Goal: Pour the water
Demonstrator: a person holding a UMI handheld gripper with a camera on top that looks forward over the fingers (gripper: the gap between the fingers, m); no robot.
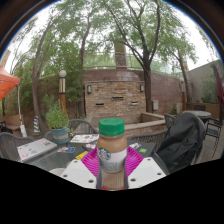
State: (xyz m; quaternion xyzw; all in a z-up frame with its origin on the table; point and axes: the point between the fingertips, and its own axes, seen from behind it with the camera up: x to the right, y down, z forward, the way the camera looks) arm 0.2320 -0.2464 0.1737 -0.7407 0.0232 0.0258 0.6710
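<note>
A bottle [112, 150] with a green cap, a white label with a green logo and brownish contents stands upright between my fingers. The magenta pads [90, 161] press against its sides, left and right. My gripper [112, 168] is shut on the bottle and holds it above an outdoor table [45, 148]. The lower part of the bottle is hidden between the white finger bodies.
A potted plant [58, 122] stands on the table at the left. A black chair back [180, 140] is at the right. A stone fireplace wall [113, 95] and trees stand beyond the patio.
</note>
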